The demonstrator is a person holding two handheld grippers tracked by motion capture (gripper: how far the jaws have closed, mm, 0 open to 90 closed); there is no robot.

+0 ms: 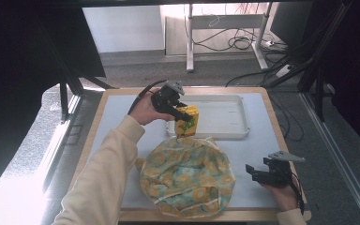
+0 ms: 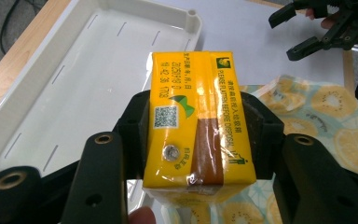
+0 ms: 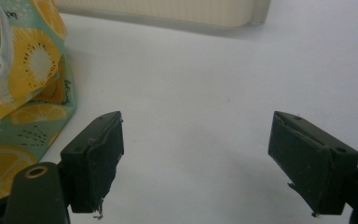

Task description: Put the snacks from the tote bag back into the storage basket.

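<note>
My left gripper (image 1: pixel 183 116) is shut on a yellow drink carton (image 2: pixel 198 116), its pads pressed on the carton's two sides. It holds the carton (image 1: pixel 189 123) in the air over the near left corner of a white tray (image 1: pixel 227 117), just beyond a teal cloth bag (image 1: pixel 186 176) printed with orange and kiwi slices. My right gripper (image 1: pixel 257 174) rests low near the table's front right, open, with nothing between its fingers (image 3: pixel 95 158). The bag (image 3: pixel 23 88) lies to the left of that gripper.
The shallow white tray (image 2: pixel 74 84) has nothing in it and stands at the back middle of the pale table mat (image 1: pixel 262 150). The wooden table edge (image 1: pixel 91 140) runs around the mat. Desk legs and cables lie on the floor behind.
</note>
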